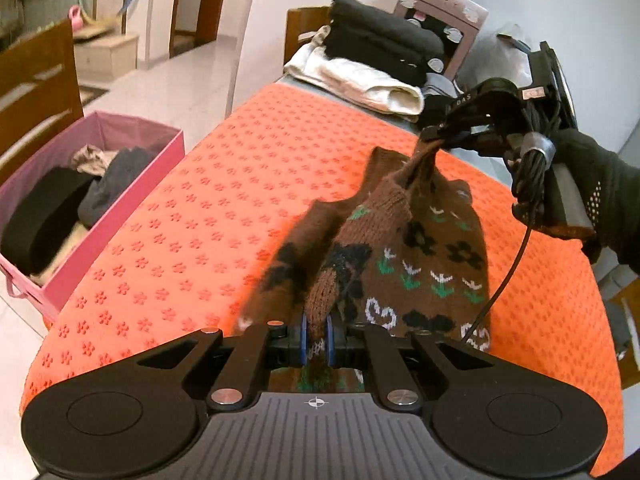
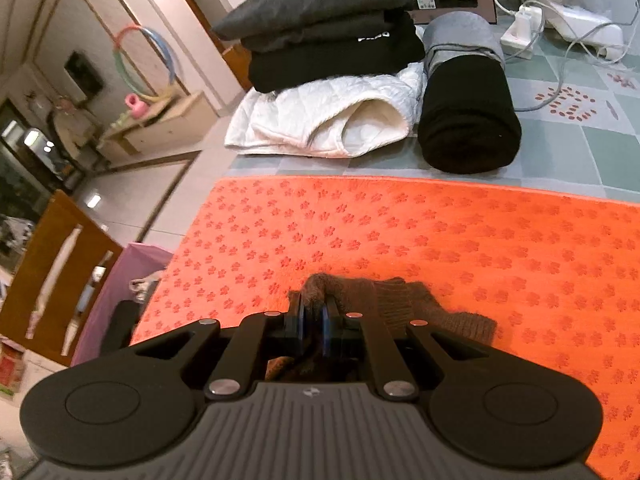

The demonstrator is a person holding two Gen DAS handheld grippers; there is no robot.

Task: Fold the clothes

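A brown knitted sweater (image 1: 416, 264) with black, white and green flower patterns hangs over the orange mat (image 1: 224, 216), held up by both grippers. My left gripper (image 1: 316, 340) is shut on a bunched fold of its knit near the bottom of the left wrist view. My right gripper (image 1: 436, 138), in a black-gloved hand, pinches a corner higher up at the right. In the right wrist view my right gripper (image 2: 314, 322) is shut on the brown ribbed edge (image 2: 384, 300) above the orange mat (image 2: 440, 240).
A pink fabric bin (image 1: 120, 216) holding dark clothes stands left of the table. Folded black and white clothes (image 2: 332, 80) and a rolled black garment (image 2: 468, 116) lie beyond the mat. A power strip with cables (image 2: 524, 28) sits at the back right. Wooden chairs (image 1: 32, 92) stand left.
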